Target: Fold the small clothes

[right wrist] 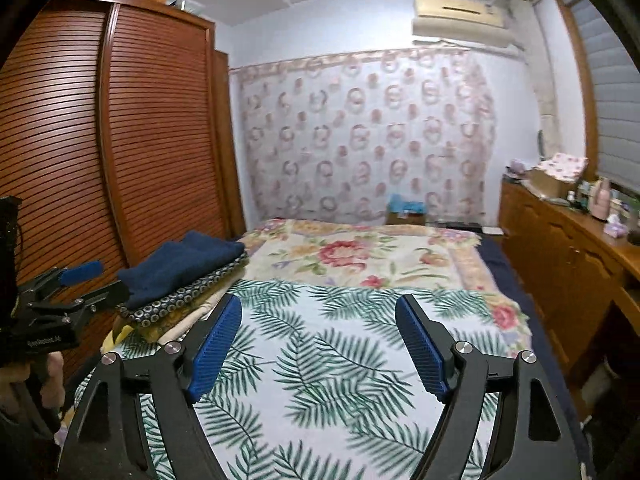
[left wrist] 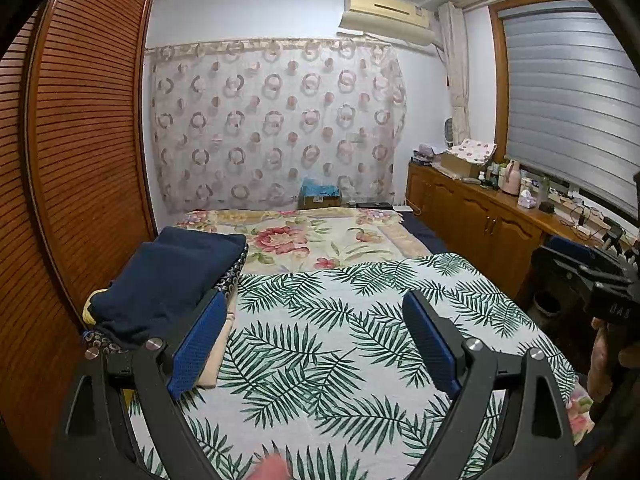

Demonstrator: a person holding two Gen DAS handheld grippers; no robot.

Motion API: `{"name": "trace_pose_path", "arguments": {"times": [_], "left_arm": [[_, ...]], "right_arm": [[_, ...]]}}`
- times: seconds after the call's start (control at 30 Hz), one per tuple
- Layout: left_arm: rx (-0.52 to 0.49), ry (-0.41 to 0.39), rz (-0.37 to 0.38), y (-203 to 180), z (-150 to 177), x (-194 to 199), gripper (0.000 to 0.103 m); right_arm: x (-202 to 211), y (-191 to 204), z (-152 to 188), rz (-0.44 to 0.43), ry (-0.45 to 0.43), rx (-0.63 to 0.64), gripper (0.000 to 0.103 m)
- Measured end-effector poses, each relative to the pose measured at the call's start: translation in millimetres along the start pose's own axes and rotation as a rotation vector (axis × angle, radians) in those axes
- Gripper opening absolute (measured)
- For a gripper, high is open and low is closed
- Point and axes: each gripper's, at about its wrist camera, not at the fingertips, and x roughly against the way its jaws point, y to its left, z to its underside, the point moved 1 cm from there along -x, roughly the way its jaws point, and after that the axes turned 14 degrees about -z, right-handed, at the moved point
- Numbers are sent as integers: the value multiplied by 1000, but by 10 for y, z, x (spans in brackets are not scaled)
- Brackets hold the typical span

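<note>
A stack of folded clothes lies at the bed's left edge, with a navy garment [left wrist: 168, 276] on top, a dark ring-patterned one [left wrist: 230, 276] under it and cream cloth [left wrist: 216, 360] at the bottom. It also shows in the right wrist view [right wrist: 180, 266]. My left gripper [left wrist: 316, 312] is open and empty above the palm-leaf sheet [left wrist: 340, 340], its left finger next to the stack. My right gripper [right wrist: 320, 316] is open and empty over the same sheet [right wrist: 320, 360]. The left gripper appears at the left of the right wrist view [right wrist: 76, 280].
A floral blanket [left wrist: 320, 236] covers the far bed. A slatted wooden wardrobe [left wrist: 80, 140] stands close on the left. A wooden sideboard [left wrist: 480, 216] with bottles and boxes runs along the right wall. A pink thing [left wrist: 276, 468] shows at the bottom edge.
</note>
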Motion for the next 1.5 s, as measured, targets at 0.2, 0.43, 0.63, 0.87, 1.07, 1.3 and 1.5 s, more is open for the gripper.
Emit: {"name": "trace_pose_path", "arguments": {"times": [0.2,0.43,0.63,0.87,1.07,1.3,1.5], "left_arm": [[8,-27,-16,-5,-4,107,90],[10,-35,-20,-32,1,165,90],[11,-35,-21,-35,-1,174,90],[10,-35,-20,-30,1,175,90],[10,-35,-21,-33,5,179,90],[10,-36,-20,-30,1,180,90],[9,-35,-20,-31,0,181,90]], "right_arm": [[142,177,42,28,-13,-2,81],[72,199,44,32,-21,-9,81],[76,144,74,33,-22,-8,81],[80,113,68,34,-20,-5,81],[90,85,67,30,-21,-5,81],[91,71,71,34,-19,-5,81],[87,65,68,33,-18,-7,81]]}}
